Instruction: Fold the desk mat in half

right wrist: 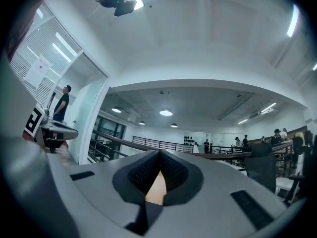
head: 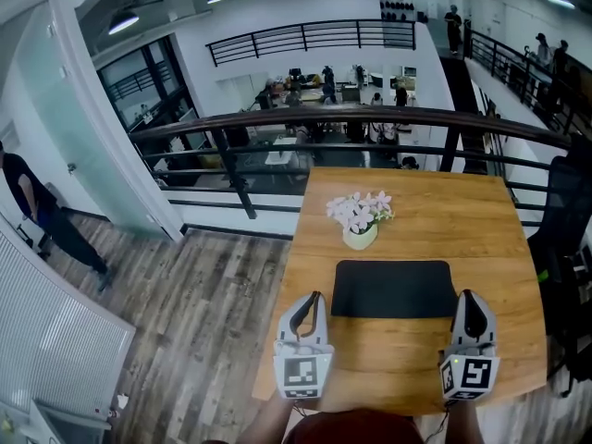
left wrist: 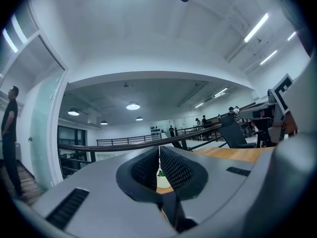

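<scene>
And here's the desk mat (head: pixel 393 289), black, lying flat and unfolded on the wooden table (head: pixel 462 211), one long edge facing the person. Nothing has hold of it.

The left gripper (head: pixel 313 302) sits just off the mat's near left corner, pointing away from the person. Its own view gives the story: the left gripper's ribbed pads (left wrist: pixel 174 170) meet at the tips, with only a thin sliver open lower down, and nothing is caught between them. Through that sliver you get a glimpse of white pot and wood.

Over at the mat's near right corner is the right gripper (head: pixel 471 301), its tip just beside the mat's right edge. Whether it touches the mat, the head view doesn't settle. In the right gripper view the pads (right wrist: pixel 174 172) are pressed together at the tips, with a small wedge of bare tabletop showing beneath them. That gripper is empty too. Both marker cubes sit on the near side of the mat, close to the table's near edge.

Just beyond the mat's far edge, a little left of its middle, stands a small white pot of pale pink flowers (head: pixel 359 220), upright and apart from the mat.

Past the flowers, behind the table, a dark railing (head: pixel 370 118) curves across. Well off to the mat's left, across the plank floor (head: pixel 213 313), a person in dark clothes (head: pixel 37 213) stands by a glass wall. To the mat's right, beyond the table edge, is a black chair (head: pixel 566 213).
</scene>
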Tool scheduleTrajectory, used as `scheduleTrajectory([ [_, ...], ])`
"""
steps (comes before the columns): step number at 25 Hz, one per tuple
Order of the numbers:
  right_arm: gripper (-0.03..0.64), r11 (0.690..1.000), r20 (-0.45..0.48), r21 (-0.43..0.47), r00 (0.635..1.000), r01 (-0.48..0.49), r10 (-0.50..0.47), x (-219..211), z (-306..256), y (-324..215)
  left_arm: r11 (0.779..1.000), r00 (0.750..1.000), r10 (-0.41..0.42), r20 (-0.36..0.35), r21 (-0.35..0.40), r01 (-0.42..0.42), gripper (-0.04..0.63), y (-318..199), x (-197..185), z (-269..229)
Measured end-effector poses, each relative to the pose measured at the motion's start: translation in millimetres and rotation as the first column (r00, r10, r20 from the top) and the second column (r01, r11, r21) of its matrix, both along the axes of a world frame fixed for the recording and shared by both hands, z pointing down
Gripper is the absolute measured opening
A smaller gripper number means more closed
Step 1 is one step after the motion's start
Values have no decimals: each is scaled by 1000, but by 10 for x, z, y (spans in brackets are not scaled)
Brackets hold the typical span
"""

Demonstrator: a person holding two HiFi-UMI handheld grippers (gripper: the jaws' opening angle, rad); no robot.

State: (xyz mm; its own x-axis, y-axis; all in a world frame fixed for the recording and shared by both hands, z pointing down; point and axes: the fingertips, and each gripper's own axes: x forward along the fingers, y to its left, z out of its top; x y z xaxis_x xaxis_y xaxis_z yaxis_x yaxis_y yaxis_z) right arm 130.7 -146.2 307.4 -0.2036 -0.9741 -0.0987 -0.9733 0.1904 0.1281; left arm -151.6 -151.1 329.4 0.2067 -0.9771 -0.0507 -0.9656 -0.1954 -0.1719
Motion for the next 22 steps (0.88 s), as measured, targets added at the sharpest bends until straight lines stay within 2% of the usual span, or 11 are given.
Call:
scheduleTrajectory([
  [13,11,1000,-6,16,1000,12,-12,-57,-17,15,999,1000,13,-19,42,-12,25,23,-8,-97],
  [16,11,1000,-7,12,1000,4,-3,-22,9,19,1000,1000,22,-17,19,-22,26,-4,42,-41],
  [19,11,1000,-8,10,1000,-4,4,18,23,15,999,999,37,-39,33,-35,25,-41,109,-85],
  [22,11,1000,-1,-4,1000,-23,23,78,58,33,999,999,46,-24,17,-45,25,-52,151,-52],
])
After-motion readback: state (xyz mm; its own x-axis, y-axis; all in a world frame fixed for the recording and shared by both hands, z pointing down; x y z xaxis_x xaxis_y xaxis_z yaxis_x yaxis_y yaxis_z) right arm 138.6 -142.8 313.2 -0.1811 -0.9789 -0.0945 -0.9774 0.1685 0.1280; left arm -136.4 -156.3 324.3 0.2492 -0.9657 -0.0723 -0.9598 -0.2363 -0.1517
